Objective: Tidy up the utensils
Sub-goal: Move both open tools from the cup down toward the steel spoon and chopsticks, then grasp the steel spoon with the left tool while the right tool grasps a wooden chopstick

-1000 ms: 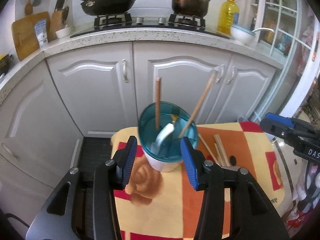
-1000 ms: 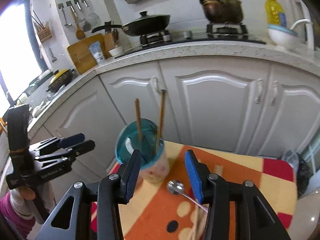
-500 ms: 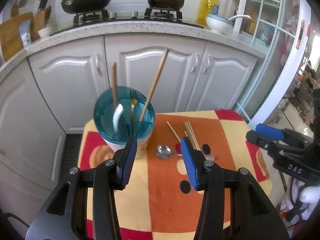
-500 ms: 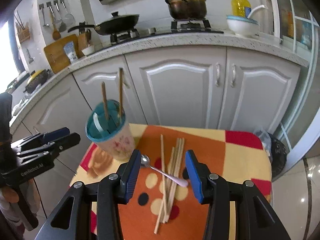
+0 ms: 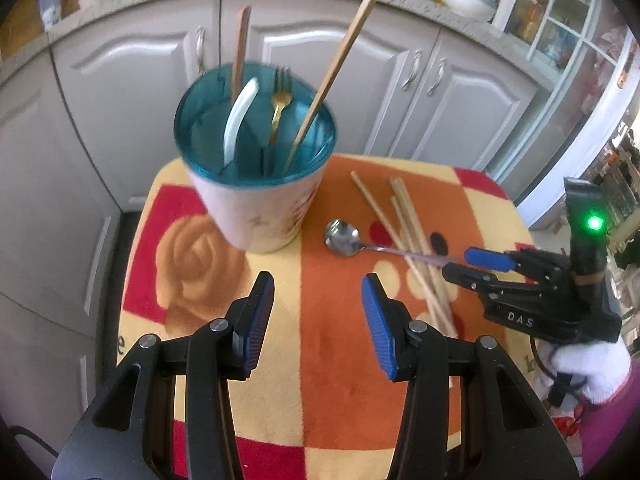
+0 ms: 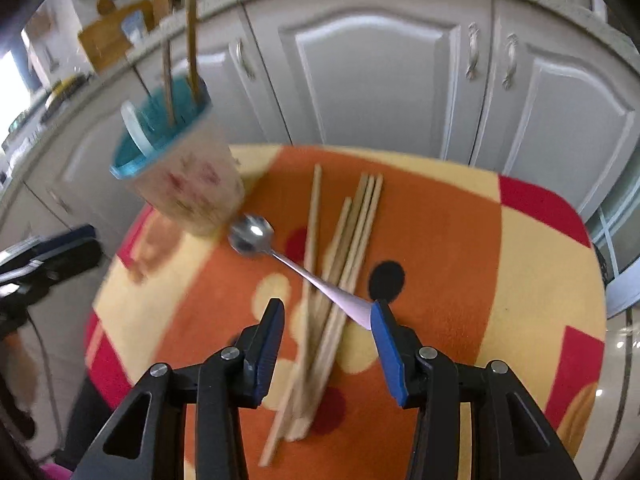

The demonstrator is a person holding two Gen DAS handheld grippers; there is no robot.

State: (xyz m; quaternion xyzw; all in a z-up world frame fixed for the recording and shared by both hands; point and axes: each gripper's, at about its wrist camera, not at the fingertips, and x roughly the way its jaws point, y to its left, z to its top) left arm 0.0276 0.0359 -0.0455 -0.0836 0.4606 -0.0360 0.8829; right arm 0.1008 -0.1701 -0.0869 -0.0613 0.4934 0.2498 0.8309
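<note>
Lying flat: shiny metal spoon (image 6: 251, 235), slim wooden chopsticks (image 6: 352, 232).

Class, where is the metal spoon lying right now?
The spoon lies on the patterned cloth, bowl beside the utensil cup, handle crossing the loose chopsticks.

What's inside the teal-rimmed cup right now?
Cup holds two wooden chopsticks, a gold fork and a white spoon handle; their lower ends are hidden by the wall.

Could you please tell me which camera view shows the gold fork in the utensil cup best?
The left wrist view: it looks down into the cup, so the gold fork shows tines-up among the dividers. In the right wrist view the cup is blurred and tilted, and no fork can be made out.
</note>
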